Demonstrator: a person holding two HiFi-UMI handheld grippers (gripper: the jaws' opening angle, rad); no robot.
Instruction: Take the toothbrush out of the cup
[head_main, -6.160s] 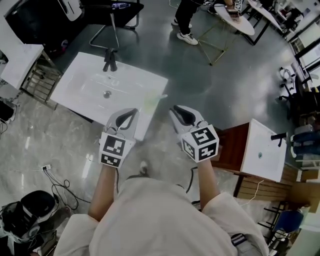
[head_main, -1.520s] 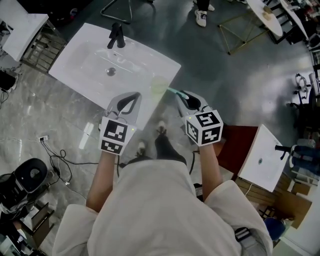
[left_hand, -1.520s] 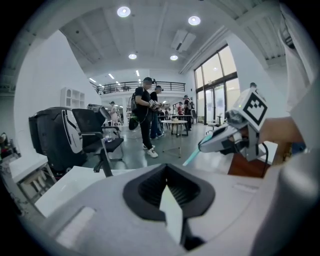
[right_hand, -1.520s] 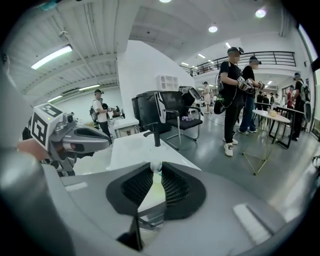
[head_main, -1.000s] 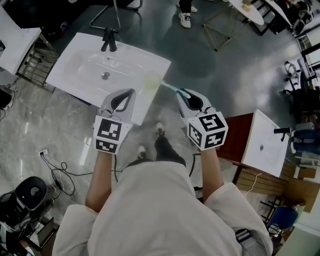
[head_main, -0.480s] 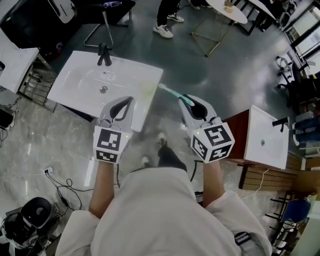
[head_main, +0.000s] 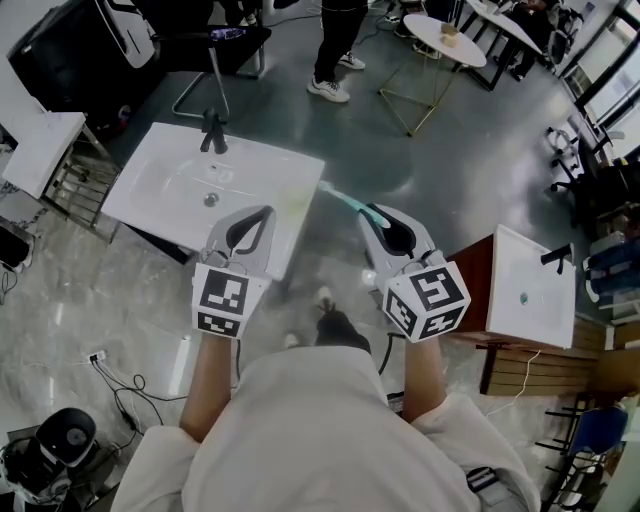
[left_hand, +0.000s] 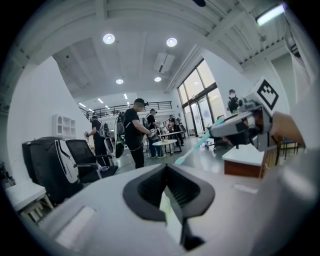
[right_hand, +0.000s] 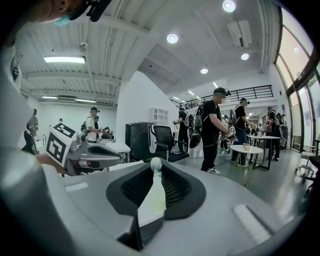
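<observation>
The right gripper (head_main: 374, 213) pinches the toothbrush (head_main: 343, 198). Its long axis runs from the jaws toward the sink (head_main: 160, 190) corner (the cup (head_main: 299, 201) seems a faint blur there). The left gripper (head_main: 266, 213), nearer the sink, is closed and apparently empty.

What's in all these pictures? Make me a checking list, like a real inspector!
Surface: white rectangular basin with black tap.
Job's things: teal plastic toothbrush, already out of the pale green see-through cup near the basin's right edge.
Clutter: nothing seen.
Grippers: right gripper clamps the toothbrush; left gripper is beside the cup, grip unclear.
Cables: black cables on the floor.
Surroundings: black office chair, round white table, standing person.
</observation>
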